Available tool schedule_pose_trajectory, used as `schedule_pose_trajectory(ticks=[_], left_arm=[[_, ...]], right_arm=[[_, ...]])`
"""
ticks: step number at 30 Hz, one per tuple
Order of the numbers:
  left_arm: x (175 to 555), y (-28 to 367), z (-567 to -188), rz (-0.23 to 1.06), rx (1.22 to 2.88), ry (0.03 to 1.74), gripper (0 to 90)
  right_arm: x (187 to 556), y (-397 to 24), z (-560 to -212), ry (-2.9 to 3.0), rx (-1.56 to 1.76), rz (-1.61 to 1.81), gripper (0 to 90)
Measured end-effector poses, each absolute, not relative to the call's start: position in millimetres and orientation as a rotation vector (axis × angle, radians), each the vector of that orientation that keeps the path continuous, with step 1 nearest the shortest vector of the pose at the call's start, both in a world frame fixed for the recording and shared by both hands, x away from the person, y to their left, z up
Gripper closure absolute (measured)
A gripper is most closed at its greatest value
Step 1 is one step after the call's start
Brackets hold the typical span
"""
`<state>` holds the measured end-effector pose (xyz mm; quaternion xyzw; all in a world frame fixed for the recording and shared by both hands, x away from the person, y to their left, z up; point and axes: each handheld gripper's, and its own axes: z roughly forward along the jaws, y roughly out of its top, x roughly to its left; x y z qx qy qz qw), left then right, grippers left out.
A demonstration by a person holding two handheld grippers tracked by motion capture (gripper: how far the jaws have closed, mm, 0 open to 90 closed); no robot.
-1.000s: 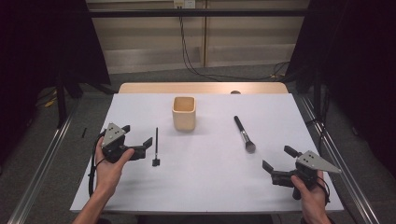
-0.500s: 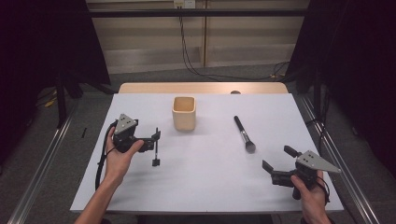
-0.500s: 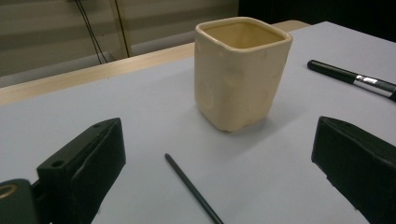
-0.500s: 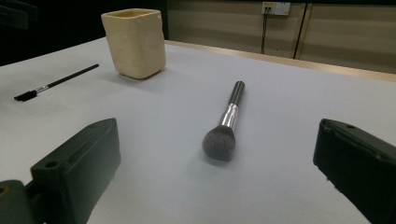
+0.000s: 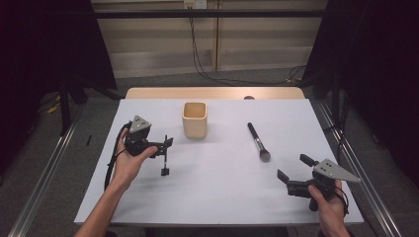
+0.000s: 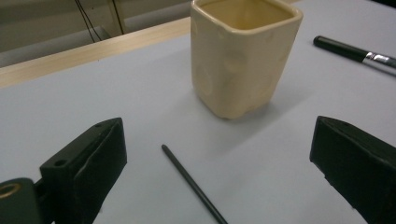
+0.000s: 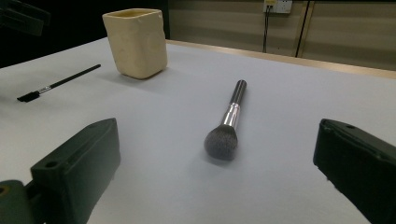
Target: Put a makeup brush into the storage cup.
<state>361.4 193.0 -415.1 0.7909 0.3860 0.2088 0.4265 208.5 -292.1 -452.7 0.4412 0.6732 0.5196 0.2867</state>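
A cream square cup point(image 5: 194, 119) point(image 6: 243, 51) point(image 7: 136, 42) stands upright at the table's far middle. A thin black brush point(image 5: 165, 157) point(image 6: 194, 185) point(image 7: 58, 83) lies left of centre. My left gripper point(image 5: 161, 144) point(image 6: 219, 163) hovers open right over its handle, jaws on either side. To the right of the cup lies a fat powder brush point(image 5: 258, 142) point(image 7: 229, 121) point(image 6: 355, 49), bristles toward me. My right gripper point(image 5: 293, 169) point(image 7: 215, 172) stands open near the front right, short of that brush, nothing between its jaws.
The white table top point(image 5: 217, 187) ends in a wooden strip point(image 5: 212, 93) at the far edge. Cables point(image 5: 197, 54) hang on the wall behind. Metal rails point(image 5: 44, 182) run along both sides of the table.
My left gripper has moved forward and to the right, onto the thin brush's handle. The right gripper has stayed where it was.
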Motion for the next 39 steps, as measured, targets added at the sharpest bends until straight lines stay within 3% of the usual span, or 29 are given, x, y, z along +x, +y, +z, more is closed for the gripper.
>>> schedule_pose_trajectory(ticks=[15, 23, 32, 39], left_arm=[[376.1, 180.3, -415.1, 0.463, 2.248, 1.068, 5.9], [383.5, 176.7, -417.2, 0.403, 2.318, 1.124, 6.8], [391.0, 172.1, -422.6, 0.331, 2.416, 1.144, 14.1], [396.2, 167.1, -427.5, 0.252, 2.468, 1.226, 13.4]], right_arm=[[208.0, -291.8, -453.0, 1.815, 1.178, 1.382, 0.6], [208.1, -290.6, -453.1, 1.821, 1.175, 1.384, 0.6], [208.6, -290.4, -453.4, 1.825, 1.173, 1.387, 0.6], [208.9, -290.3, -453.6, 1.827, 1.173, 1.388, 0.6]])
